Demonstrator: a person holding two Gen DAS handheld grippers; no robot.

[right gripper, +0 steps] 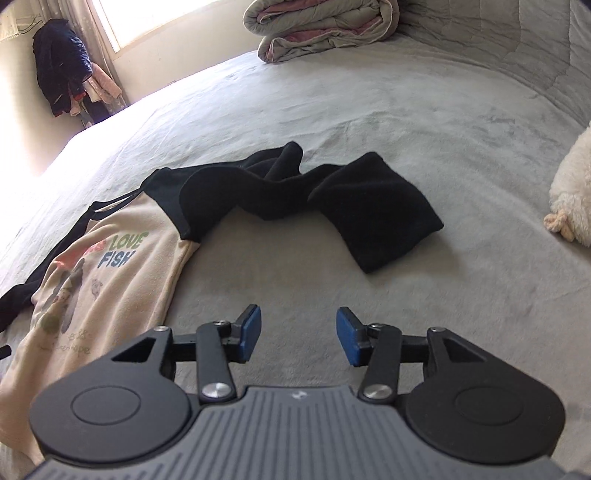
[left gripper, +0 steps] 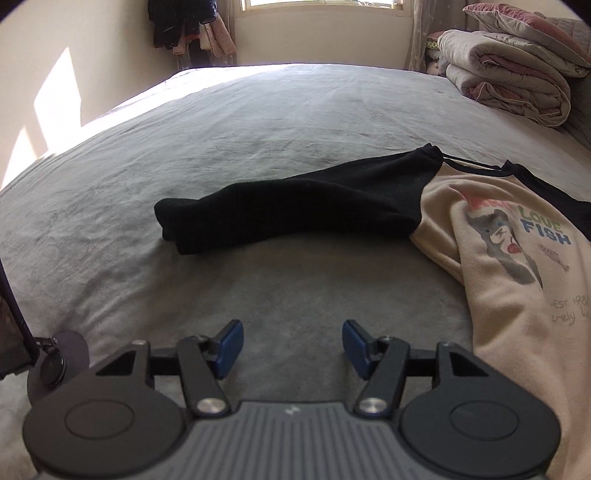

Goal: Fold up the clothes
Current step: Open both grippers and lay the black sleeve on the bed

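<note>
A cream shirt (left gripper: 517, 277) with black sleeves and a bear print reading "LOVE FISH" lies spread on the grey bed (left gripper: 258, 122). In the left wrist view one black sleeve (left gripper: 295, 210) stretches out to the left across the bed. My left gripper (left gripper: 292, 347) hovers over bare bedding in front of that sleeve, open, with nothing between its blue pads (left gripper: 232, 343). In the right wrist view the shirt (right gripper: 110, 266) lies at the left and its other black sleeve (right gripper: 369, 210) runs rumpled to the right. My right gripper (right gripper: 298, 332) stands open and empty over the bedding, short of the sleeve's cuff.
Folded quilts (left gripper: 517, 74) are stacked at the bed's far right corner; the stack of quilts (right gripper: 321, 29) also shows in the right wrist view. Dark clothes (right gripper: 62, 70) hang by the window. A white plush toy (right gripper: 572, 192) lies at the right edge.
</note>
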